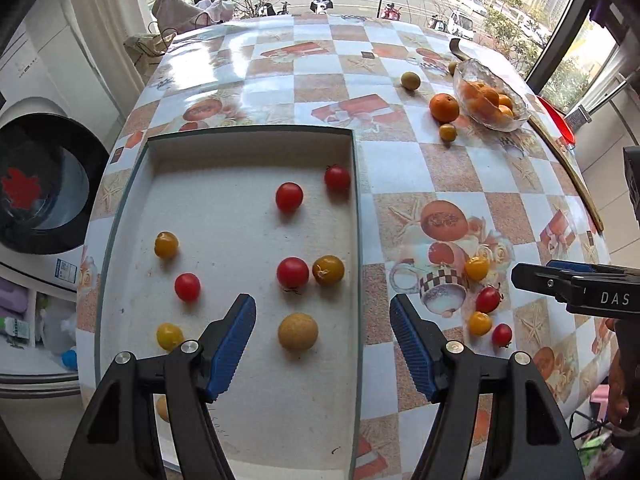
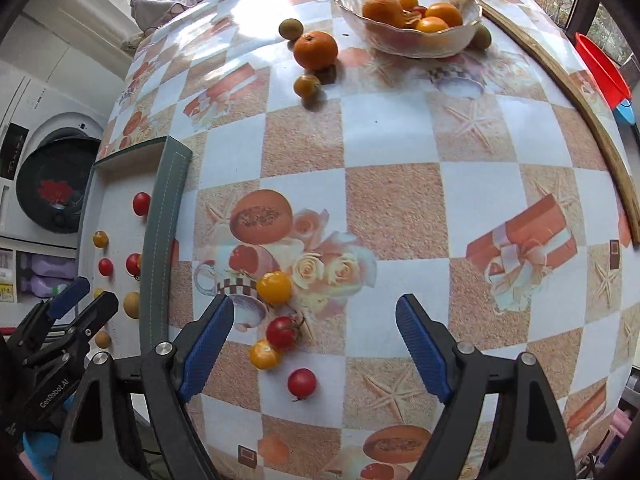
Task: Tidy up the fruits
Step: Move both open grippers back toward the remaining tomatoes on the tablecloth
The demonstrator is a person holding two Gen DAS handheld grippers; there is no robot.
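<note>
I see bare table point(image 2: 400, 208) open mid-way, glass bowl point(image 2: 460, 36) and loose orange point(image 2: 315, 50) crowding the far end, tray point(image 1: 356, 240) wall fencing my left, cherry tomatoes point(image 2: 282, 332) clustered before my right gripper point(image 2: 316, 340).

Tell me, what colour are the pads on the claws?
Blue, ribbed pads on black arms; clearest in the right wrist view.

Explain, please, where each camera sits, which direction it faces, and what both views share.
Left wrist: sits on the left gripper, facing forward over the white tray; its open jaws show, with the right gripper at the edge.
Right wrist: sits on the right gripper, facing the loose cherry tomatoes; its open jaws show, with the left gripper at the edge.
Shared: tray, glass bowl, tomatoes.
</note>
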